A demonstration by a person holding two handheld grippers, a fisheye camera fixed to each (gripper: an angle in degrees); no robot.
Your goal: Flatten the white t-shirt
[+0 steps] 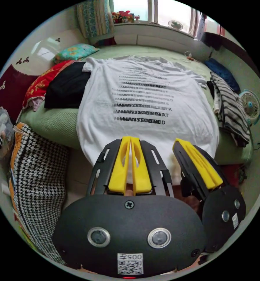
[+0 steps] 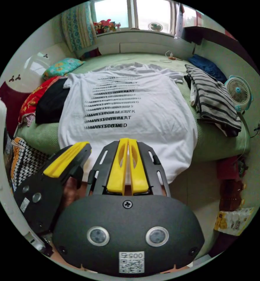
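The white t-shirt [image 1: 147, 102] [image 2: 130, 102], printed with rows of black lettering, lies spread face up on the green bed [image 1: 53, 123] [image 2: 215, 140]. Its hem hangs over the near bed edge and its collar points to the window. My left gripper [image 1: 130, 137] [image 2: 87, 144] hovers before the hem with its yellow jaws pressed together and no cloth between them. My right gripper [image 2: 128, 139] [image 1: 176, 142] sits just beside it, also shut and holding nothing.
A black garment [image 1: 66, 86] and red cloth [image 1: 39, 85] lie left of the shirt. A striped garment [image 1: 231, 108] [image 2: 212, 99] and blue cloth [image 2: 207, 66] lie right. A small fan [image 2: 238, 90] stands by the wall. A houndstooth bag [image 1: 36, 181] leans beside the bed.
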